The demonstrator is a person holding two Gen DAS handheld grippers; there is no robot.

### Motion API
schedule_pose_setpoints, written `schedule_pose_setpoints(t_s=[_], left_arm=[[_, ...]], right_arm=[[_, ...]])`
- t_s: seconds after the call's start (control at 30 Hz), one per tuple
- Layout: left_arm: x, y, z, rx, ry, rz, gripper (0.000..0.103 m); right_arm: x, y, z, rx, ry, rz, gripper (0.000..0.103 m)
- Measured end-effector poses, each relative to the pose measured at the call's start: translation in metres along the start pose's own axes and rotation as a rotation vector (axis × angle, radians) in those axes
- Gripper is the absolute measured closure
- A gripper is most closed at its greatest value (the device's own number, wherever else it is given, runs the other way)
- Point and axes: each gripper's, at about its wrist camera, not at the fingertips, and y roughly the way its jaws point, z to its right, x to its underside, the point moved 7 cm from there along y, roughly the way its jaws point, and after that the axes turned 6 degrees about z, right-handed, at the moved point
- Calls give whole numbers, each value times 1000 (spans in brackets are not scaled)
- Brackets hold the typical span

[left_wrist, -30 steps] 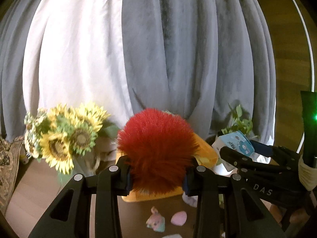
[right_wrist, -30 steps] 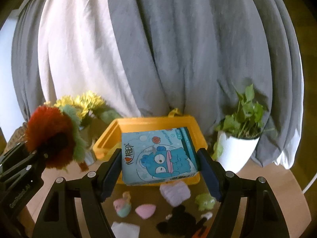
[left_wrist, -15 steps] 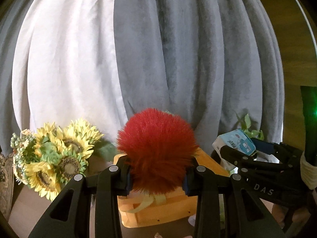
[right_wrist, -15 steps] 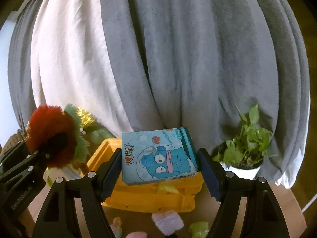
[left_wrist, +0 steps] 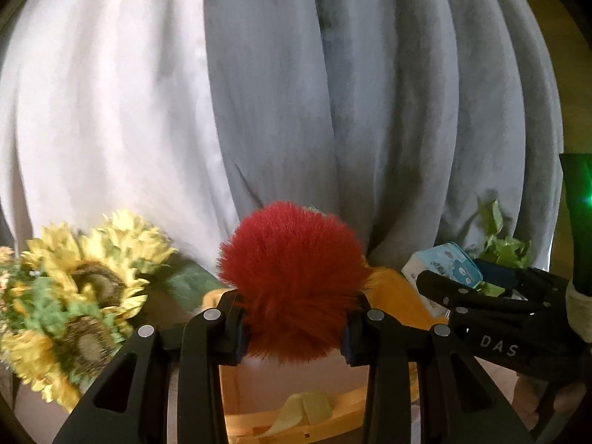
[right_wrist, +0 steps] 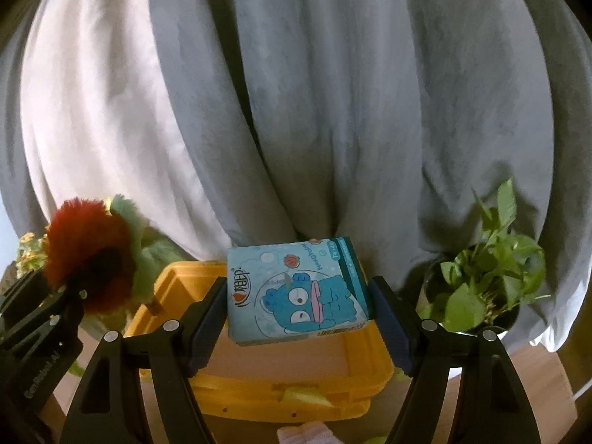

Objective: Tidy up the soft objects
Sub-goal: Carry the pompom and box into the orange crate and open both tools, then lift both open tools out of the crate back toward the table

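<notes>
Pompom in left gripper (red), tissue pack in right gripper.

Sunflowers — potted plant — curtains

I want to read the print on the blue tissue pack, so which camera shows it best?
The right wrist view: the blue tissue pack faces the camera, held in the right gripper, cartoon and print in full view. The left wrist view shows only a small corner of it at the right, partly behind that gripper.

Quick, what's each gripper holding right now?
Left gripper: shut on the red pompom.
Right gripper: shut on the blue tissue pack.
</notes>
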Motion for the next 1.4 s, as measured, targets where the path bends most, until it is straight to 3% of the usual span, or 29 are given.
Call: schedule_pose_setpoints(t_s=[0.4,0.87,1.17,1.23,1.4], left_arm=[[42,76,-4,36,11,-267,66],[86,108,-9,30,58,-517,64],[90,109,-12,11,40,-563,55],[88,109,-13,12,29,-558,45],[79,98,-15,-15,1,-537,33]], right_arm=[[22,67,6,1,8,-229,27],[53,110,9,14,-62,-429,27],[67,122,9,-11,-47,-531,26],[66,121,10,-7,-44,-529,26],[60,115,10,-6,-45,-520,23]])
